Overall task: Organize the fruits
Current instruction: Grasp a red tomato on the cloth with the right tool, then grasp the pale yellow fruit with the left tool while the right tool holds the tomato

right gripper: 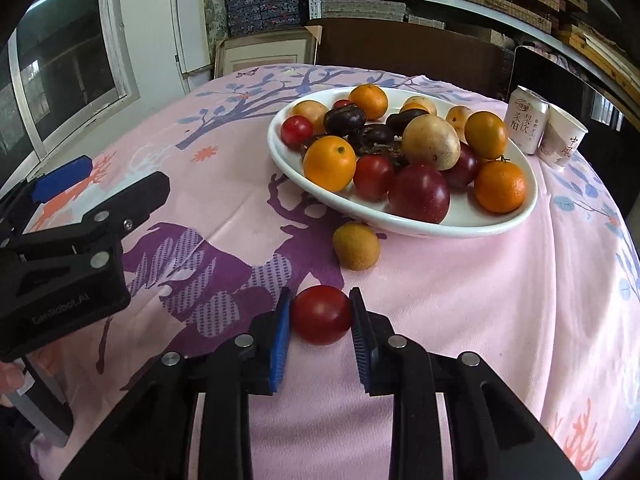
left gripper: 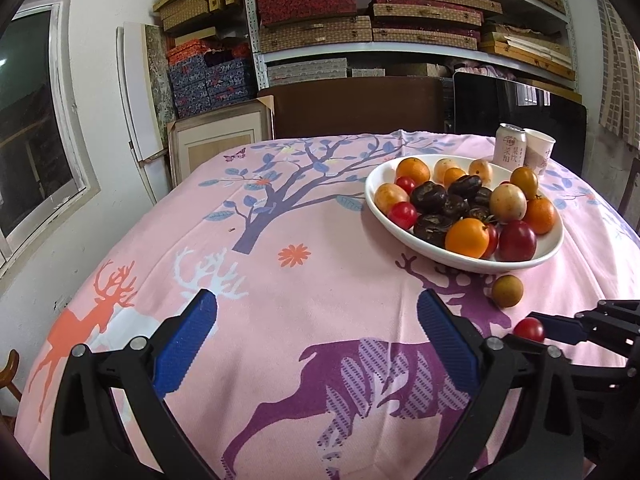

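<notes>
A white oval plate on the pink deer-print cloth holds oranges, red cherry tomatoes, dark plums, pale round fruits and dark brown fruits. In front of it a brownish-yellow round fruit lies loose on the cloth. My right gripper is shut on a red cherry tomato that rests on the cloth, with a blue pad on each side of it. In the left wrist view this tomato shows at the lower right, below the loose fruit. My left gripper stands open over the purple deer with nothing between its fingers.
A drink can and a paper cup stand behind the plate at the far right. The table's edges fall away left and right. Shelves of boxes, a window and leaning boards line the back and left walls. A hand shows at the lower left of the right wrist view.
</notes>
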